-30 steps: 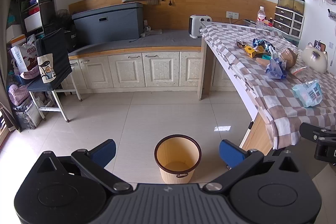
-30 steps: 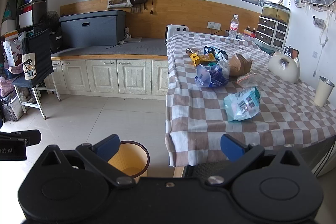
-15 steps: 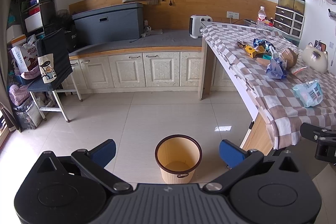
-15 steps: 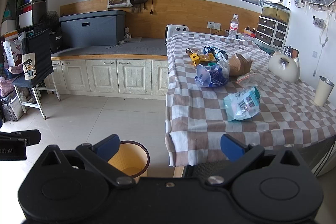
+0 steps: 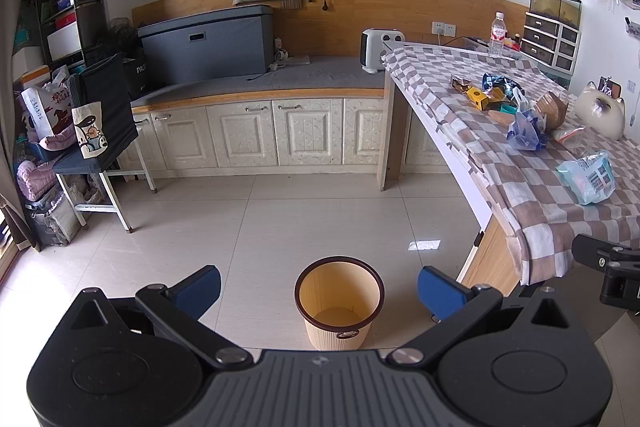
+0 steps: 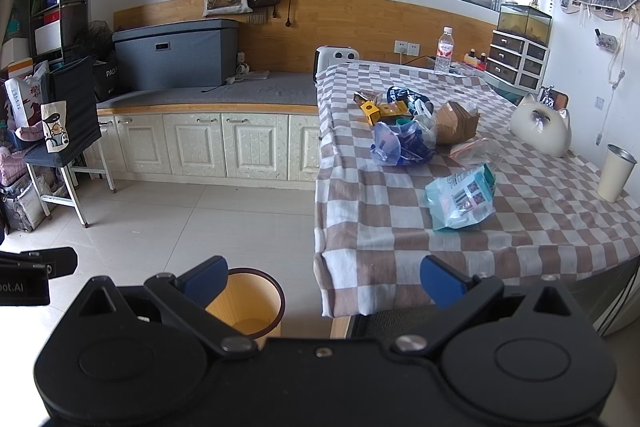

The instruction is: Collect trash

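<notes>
- Two claws in view, both spread wide with nothing between the blue pads: left claw (image 5: 319, 287) held above the floor, right claw (image 6: 323, 279) held at the near edge of the counter (image 6: 400, 243)
- Directly beyond the left claw, centred between its fingers: tan waste bin (image 5: 339, 303) with a dark rim, upright on the tiled floor (image 5: 256, 227), inside looks bare
- Same bin at lower left of the right wrist view, partly hidden behind the left pad, just left of the counter's near corner
- Over the counter: brown-and-white checked cloth (image 6: 532, 223) hanging down the near and left sides
- Nearest piece of trash: light teal plastic packet (image 6: 462, 203) with printed codes, lying flat near the near edge, well apart from both claws
- Farther back, a cluster: crumpled blue plastic bag (image 6: 402, 143), brown paper bag (image 6: 456, 123) just right of it, clear zip bag with a red strip (image 6: 468, 149) in front of that, yellow carton (image 6: 378, 111) and dark blue wrapper (image 6: 400, 95) behind
- Right side of the counter: white cat-shaped ornament (image 6: 542, 127) and a cream tumbler (image 6: 616, 173), standing upright
- Far end: clear water bottle (image 6: 444, 51), upright
- At the right edge of the left wrist view, a black part of the other tool (image 5: 608, 267)
</notes>
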`<state>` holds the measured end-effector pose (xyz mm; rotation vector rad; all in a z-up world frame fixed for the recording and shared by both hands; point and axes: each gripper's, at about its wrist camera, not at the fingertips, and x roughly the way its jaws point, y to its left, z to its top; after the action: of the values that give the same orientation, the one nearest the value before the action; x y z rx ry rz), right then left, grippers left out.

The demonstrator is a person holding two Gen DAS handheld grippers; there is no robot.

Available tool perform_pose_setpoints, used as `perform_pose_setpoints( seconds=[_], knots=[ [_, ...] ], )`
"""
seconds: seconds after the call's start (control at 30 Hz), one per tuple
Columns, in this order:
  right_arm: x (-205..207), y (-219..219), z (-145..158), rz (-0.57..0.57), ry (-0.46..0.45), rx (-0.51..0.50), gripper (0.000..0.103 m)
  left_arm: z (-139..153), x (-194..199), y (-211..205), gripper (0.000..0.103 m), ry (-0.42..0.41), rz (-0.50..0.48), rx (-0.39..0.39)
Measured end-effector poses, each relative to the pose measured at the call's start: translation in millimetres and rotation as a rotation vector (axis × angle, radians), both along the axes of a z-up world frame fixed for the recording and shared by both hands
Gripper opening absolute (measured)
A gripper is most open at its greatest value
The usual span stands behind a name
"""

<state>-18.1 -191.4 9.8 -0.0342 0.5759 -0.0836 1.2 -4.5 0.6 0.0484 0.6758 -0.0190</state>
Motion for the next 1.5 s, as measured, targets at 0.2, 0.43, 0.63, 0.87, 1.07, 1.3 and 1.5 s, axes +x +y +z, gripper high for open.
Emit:
perform_pose_setpoints(
  seconds=[0.2,0.43,0.63,0.87,1.07,1.3,1.5],
  knots=[
    [-0.8,-2.1,-4.8,-0.002,-0.002,0.0,0.103,0.1,0.0,-0.3,0.103,-0.002,0.001,0.001],
    [-2.5,-1.7,-3.0,0.0,-0.01,0.004,0.103,3.3,-1.3,-1.2,0.103,-0.023,-0.005,0.012],
    [-6.1,-12.3,3.2,-0.016,-0.061,0.018,0.103,10.2,-3.0,-5.7,0.103,-0.08,-0.023,0.026],
    [-8.8,-46.1,7.7,-0.054,-0.142,0.052,0.103,22.6,4.4,-18.3,0.103,-0.182,-0.046,0.009],
    [-6.5,-90.4,1.0,-0.1,-0.224,0.097,0.103,34.4,21.0,-45.5,0.103,-0.256,-0.151,-0.006],
    [-1.5,-146.6,-9.7,-0.168,-0.351,0.151,0.103,37.2,56.8,-95.1,0.103,-0.232,-0.331,0.008],
    [25.7,-190.4,-24.4,-0.236,-0.324,0.249,0.103,29.7,97.9,-137.2,0.103,-0.168,-0.45,-0.011]
  ],
)
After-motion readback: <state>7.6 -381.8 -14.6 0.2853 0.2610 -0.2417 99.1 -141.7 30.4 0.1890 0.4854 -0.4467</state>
